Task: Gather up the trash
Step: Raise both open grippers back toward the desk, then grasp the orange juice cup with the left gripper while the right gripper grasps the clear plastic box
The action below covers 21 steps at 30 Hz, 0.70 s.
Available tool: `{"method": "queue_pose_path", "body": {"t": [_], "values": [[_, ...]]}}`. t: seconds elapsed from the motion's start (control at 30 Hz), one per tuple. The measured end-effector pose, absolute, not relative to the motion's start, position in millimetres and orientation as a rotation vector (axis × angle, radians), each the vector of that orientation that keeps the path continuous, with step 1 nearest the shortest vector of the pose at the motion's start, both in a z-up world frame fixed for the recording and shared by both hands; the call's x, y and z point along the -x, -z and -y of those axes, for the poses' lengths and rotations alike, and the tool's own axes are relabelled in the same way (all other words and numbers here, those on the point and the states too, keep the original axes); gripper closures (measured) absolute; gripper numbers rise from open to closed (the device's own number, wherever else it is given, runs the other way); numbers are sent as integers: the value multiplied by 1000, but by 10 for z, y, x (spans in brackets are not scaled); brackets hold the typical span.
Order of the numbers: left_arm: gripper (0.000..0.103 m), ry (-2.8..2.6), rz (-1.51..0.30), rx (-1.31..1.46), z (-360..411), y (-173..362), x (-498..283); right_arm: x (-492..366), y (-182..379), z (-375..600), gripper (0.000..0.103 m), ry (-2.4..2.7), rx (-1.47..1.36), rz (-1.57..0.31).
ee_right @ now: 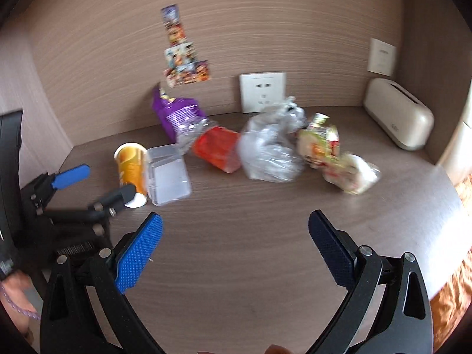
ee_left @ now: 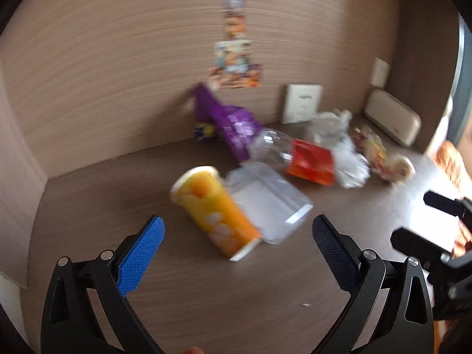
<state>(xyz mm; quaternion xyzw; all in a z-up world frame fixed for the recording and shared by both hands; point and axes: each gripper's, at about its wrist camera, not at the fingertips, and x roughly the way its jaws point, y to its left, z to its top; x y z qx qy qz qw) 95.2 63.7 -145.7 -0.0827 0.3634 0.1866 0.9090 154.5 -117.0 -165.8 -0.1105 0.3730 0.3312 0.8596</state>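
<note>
Trash lies in a row on the brown desk [ee_right: 250, 236]: an orange chip can [ee_left: 215, 212] [ee_right: 131, 168] on its side, a clear plastic box [ee_left: 268, 203] [ee_right: 169, 174], a purple snack bag [ee_left: 230, 124] [ee_right: 177, 115], a clear bottle with a red label [ee_left: 303, 159] [ee_right: 216, 147], a crumpled clear bag [ee_left: 345, 153] [ee_right: 271, 150] and a noodle wrapper [ee_left: 383, 156] [ee_right: 333, 150]. My left gripper [ee_left: 239, 233] [ee_right: 100, 181] is open and empty, just short of the can. My right gripper [ee_right: 236, 230] is open and empty, back from the clear bag.
A wood-grain wall stands behind the desk with stickers [ee_right: 183, 50] and a white socket [ee_right: 262, 91]. A beige box-shaped device [ee_right: 398, 115] sits in the back right corner. The desk's right edge meets an orange fabric [ee_right: 451, 295].
</note>
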Motion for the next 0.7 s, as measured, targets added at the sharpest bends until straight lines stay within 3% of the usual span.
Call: {"method": "queue_pose_path", "body": {"t": [0.7], "values": [[5, -334, -899, 315, -1436, 1874, -1337, -2009, 2196, 235, 5, -819, 250, -929]]}}
